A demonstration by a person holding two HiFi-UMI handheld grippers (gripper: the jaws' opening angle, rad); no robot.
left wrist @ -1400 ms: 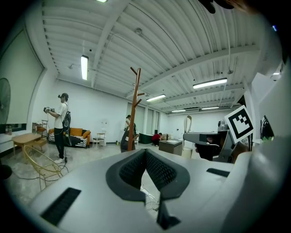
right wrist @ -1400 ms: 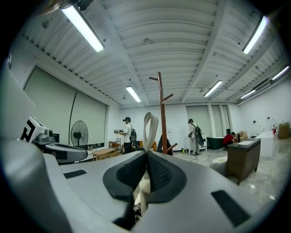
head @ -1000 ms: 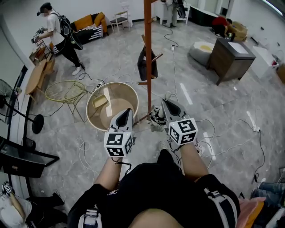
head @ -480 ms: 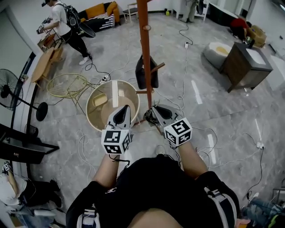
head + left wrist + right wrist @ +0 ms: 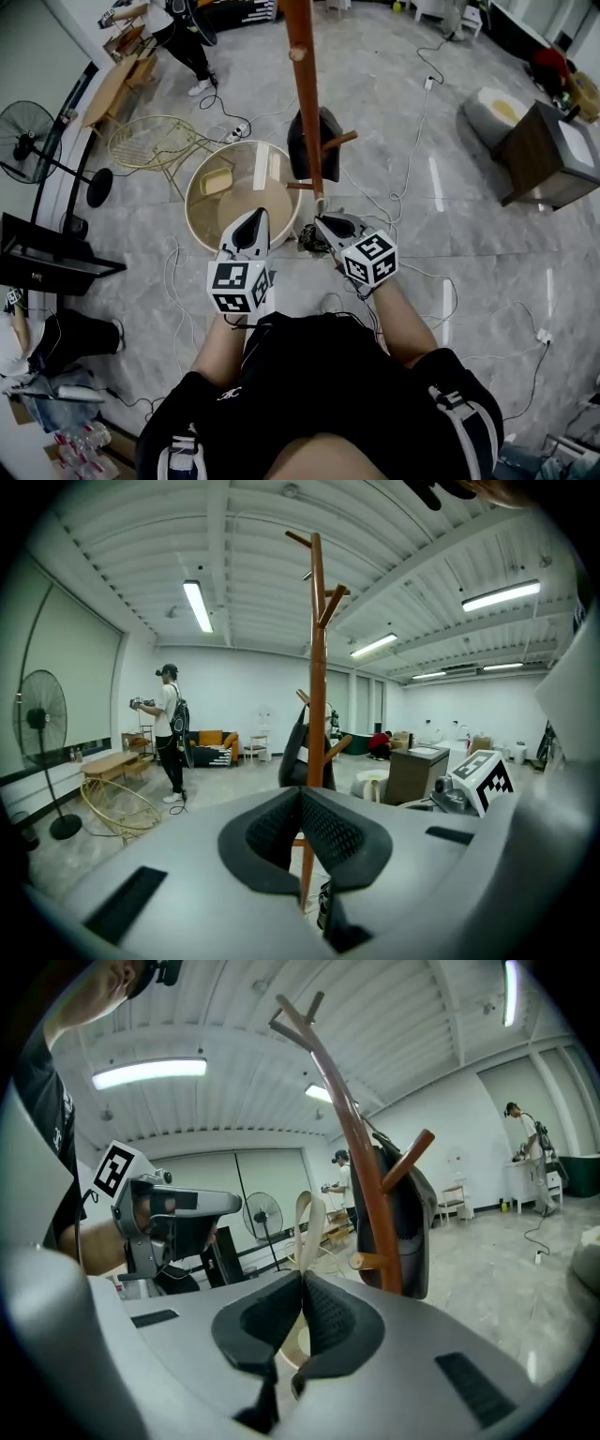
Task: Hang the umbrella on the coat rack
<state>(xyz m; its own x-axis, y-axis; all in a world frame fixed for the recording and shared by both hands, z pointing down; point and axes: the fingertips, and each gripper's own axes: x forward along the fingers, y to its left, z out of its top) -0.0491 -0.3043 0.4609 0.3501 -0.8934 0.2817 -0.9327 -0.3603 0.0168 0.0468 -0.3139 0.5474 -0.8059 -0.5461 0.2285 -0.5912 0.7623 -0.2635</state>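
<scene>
Both sets of fingers were pressed together. The left gripper [image 5: 251, 223] held nothing. A pale loop [image 5: 311, 1227] rose at the tips of the right gripper [image 5: 330, 227], pinched or merely behind them, unclear. The coat rack [image 5: 305, 84] stood just beyond both. A dark bundle [image 5: 309, 141] hung from a peg on its far side, probably the umbrella; if so, the hanging looked done. A round tub [image 5: 202, 202] crowded the rack's left. Cables [image 5: 412, 122] trailed across the otherwise open floor to the right.

Big open studio hall: cables [image 5: 411, 141] across stone floor [image 5: 487, 262], strip lights [image 5: 197, 607].
</scene>
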